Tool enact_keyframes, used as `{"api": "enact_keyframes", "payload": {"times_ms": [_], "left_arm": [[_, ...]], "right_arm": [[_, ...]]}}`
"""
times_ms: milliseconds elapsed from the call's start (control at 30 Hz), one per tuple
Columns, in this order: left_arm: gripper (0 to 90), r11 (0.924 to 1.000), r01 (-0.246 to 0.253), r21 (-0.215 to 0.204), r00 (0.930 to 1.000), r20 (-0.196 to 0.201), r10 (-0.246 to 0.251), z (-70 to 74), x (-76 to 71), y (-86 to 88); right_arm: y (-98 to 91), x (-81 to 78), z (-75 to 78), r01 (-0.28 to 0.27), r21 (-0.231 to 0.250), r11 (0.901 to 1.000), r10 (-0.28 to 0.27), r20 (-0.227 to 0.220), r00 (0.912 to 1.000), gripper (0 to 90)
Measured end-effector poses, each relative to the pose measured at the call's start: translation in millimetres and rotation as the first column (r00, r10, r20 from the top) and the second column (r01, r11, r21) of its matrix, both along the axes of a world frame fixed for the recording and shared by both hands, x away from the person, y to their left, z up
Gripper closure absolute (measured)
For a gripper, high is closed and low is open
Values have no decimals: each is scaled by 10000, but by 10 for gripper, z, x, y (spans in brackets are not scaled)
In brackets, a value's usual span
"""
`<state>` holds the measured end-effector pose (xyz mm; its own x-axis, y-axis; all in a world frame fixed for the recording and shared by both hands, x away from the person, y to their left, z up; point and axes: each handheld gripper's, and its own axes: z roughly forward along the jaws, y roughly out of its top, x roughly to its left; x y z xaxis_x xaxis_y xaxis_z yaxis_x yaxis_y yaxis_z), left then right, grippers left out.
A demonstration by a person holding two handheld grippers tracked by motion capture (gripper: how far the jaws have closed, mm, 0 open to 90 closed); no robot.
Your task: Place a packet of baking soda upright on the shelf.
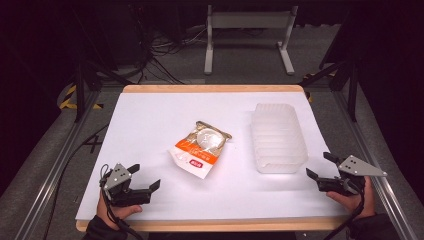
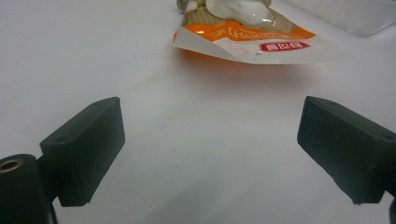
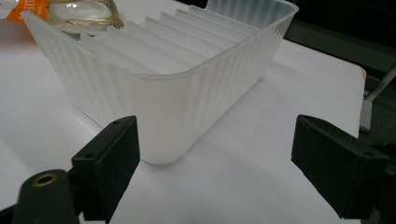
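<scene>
Both pairs of jaws stand apart with nothing between them. From the high view, the left gripper (image 1: 142, 176) and right gripper (image 1: 320, 166) rest near the table's (image 1: 150, 115) front edge, the snack pouch (image 1: 201, 148) lying flat mid-table beside the ribbed plastic tub (image 1: 278, 137). Left gripper view: the pouch (image 2: 252, 37) lies ahead, likely light, crinkly and slippery (pinch a sealed edge). Right gripper view: the tub (image 3: 187, 84) sits just ahead, looking thin-walled.
</scene>
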<state>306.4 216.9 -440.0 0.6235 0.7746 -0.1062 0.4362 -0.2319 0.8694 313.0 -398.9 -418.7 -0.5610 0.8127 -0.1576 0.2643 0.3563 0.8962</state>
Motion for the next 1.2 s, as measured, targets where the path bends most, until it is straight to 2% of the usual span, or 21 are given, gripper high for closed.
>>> {"api": "enact_keyframes", "payload": {"times_ms": [33,133,233,300,400,467,533,600,767,833,933,1100,1133,1200], "left_arm": [[85,9999,70,91,9999,-127,-69,2,2,-32],[85,9996,282,-46,9992,-271,-284,2,25,-126],[91,9990,412,-194,9968,-679,-424,-20,69,-188],[97,9988,473,135,9925,-1132,-455,-47,92,-245],[106,9981,546,286,9904,-1287,-505,-58,105,-304],[116,9975,702,117,9868,-1472,-677,-62,119,-349],[118,9969,773,158,9856,-1521,-741,-59,145,-416],[125,9968,795,13,9839,-1604,-782,-56,182,-456],[128,9978,532,-398,9799,-1905,-598,-47,301,-544],[127,9975,375,-598,9747,-2180,-497,-56,365,-562],[122,9977,227,-639,9707,-2374,-373,-68,412,-600],[117,9970,293,-712,9692,-2418,-457,-60,466,-650],[117,9952,262,-940,9663,-2528,-493,-64,487,-676],[117,9943,303,-1020,9624,-2656,-566,-78,533,-710]], "right_arm": [[2,-1,-2,-9,6,10000,9,-15,10000,156],[0,-5,-4,37,-36,10000,-37,1,10000,156],[-2,5,-8,141,-33,9999,-142,-64,9999,149],[5,4,-9,134,-52,9999,-134,-99,9999,149],[21,-14,-10,142,-189,9997,-143,-89,9999,149],[21,-31,-9,184,-237,9995,-186,-98,9998,149],[13,-32,-6,220,-185,9996,-221,-76,9997,149],[11,-28,-12,217,-165,9996,-219,-145,9997,149],[19,-31,-23,209,-213,9996,-213,-168,9996,148],[12,-24,-24,267,-199,9994,-269,-133,9995,142],[9,-20,-29,300,-136,9995,-303,-218,9993,141],[21,-24,-27,252,-222,9994,-258,-238,9994,142],[22,-22,-28,231,-220,9995,-236,-232,9995,142],[23,-20,-29,245,-224,9994,-251,-251,9994,142]]}}
